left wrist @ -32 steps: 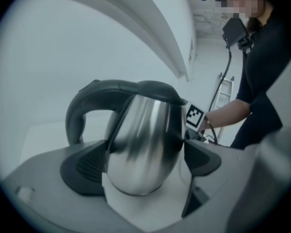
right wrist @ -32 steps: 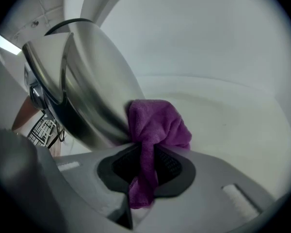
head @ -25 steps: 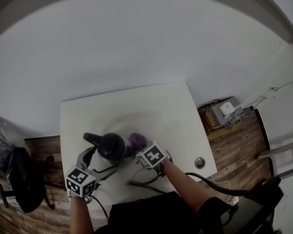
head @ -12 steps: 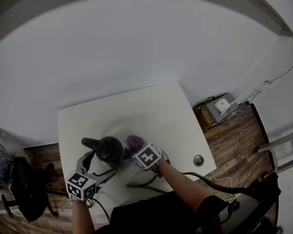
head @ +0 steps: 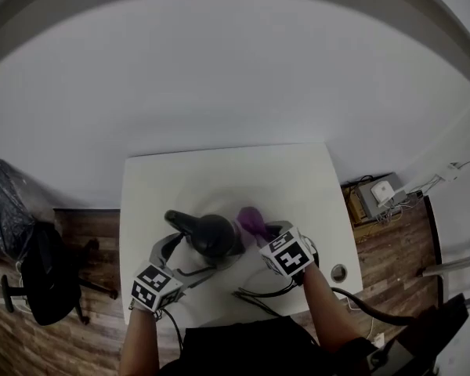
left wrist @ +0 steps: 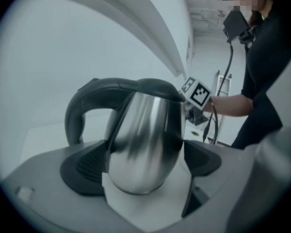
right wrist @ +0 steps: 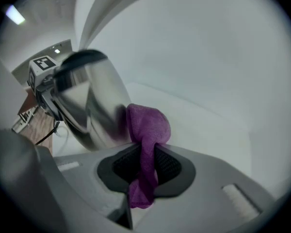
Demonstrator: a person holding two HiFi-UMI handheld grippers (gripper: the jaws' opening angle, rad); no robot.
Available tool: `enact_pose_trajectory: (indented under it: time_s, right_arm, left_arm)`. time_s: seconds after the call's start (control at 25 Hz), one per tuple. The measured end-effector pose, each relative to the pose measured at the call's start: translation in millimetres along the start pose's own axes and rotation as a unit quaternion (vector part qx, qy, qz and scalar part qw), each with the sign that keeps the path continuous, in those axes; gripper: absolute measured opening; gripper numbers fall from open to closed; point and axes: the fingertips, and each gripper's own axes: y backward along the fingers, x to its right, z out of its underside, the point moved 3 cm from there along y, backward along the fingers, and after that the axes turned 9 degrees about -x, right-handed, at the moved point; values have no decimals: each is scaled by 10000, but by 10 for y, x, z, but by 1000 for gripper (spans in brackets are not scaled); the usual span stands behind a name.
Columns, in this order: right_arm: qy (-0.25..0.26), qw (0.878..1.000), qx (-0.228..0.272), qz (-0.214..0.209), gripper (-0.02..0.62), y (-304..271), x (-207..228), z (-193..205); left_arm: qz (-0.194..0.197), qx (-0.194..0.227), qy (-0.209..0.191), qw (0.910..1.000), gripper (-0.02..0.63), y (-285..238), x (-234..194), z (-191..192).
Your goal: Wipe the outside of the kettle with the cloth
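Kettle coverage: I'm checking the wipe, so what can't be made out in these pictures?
- Underside of the kettle: left gripper view, turned down toward the table.
- Where the cloth meets the kettle: right gripper view, the cloth's own bulge covers it; head view, too small.
- Smudges on the steel: both gripper views, blurred reflections mask them.

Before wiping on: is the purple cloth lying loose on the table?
No, the cloth is clamped in the right hand-held gripper, its bunched end against the kettle.

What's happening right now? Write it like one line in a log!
step: wipe kettle outside | left gripper: shut on kettle | right gripper: shut on purple cloth | cloth: against kettle's steel side
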Motion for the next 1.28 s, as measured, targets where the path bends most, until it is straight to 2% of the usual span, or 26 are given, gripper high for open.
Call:
enact_pose_trajectory:
  time_s: [0.08,0.16,0.24,0.36,0.48,0.68,0.76,0.8,0.84,1.0,1.16,1.28]
  right_arm:
    - [732,9962,347,328,67,372,76,-309]
    - [1909,9772,655,658,66,732,49,-664]
    - [3077,9437,918,795,67,1026,-100,-951]
    - [4248,8951,1109,779,66,1299,-377,-1190]
    - [5138,8471,1016,898,66,1438,-652,-1248]
    - [6440,7531,705,1147,66,1347,-1162,-1129]
    - [6707,7294,558,1221,66,1205,-1280,-1079]
    - [6751,7255,517,1233,67,1149,-1308,-1068]
    - [6740,7271,492,1206,66,1110,-1316,-1058]
    - [6450,7550,396,1116,66,1072,-1182,-1047]
    - [6195,7722,105,1408,66,938,-834,-1004]
    - [5944,7911,81,1442,66,935,-672,-1026]
  left_arm:
    - [3,3,-3,10000,496,-6,14,-6]
    - [2,1,-32,10000,495,-11,18,-18]
    - [13,0,-31,10000,495,-17,24,-29]
    - [23,-1,-8,10000,495,-26,37,-43]
    - [26,6,6,10000,495,-40,53,-53]
    - [31,20,20,10000,495,-29,53,-56]
    - [32,22,25,10000,495,-21,49,-48]
    - [32,23,29,10000,495,-19,47,-44]
    - [33,24,34,10000,495,-18,45,-42]
    - [37,23,44,10000,495,-28,45,-46]
    - [36,23,51,10000,495,-22,52,-49]
    - [26,27,53,10000,495,-13,47,-54]
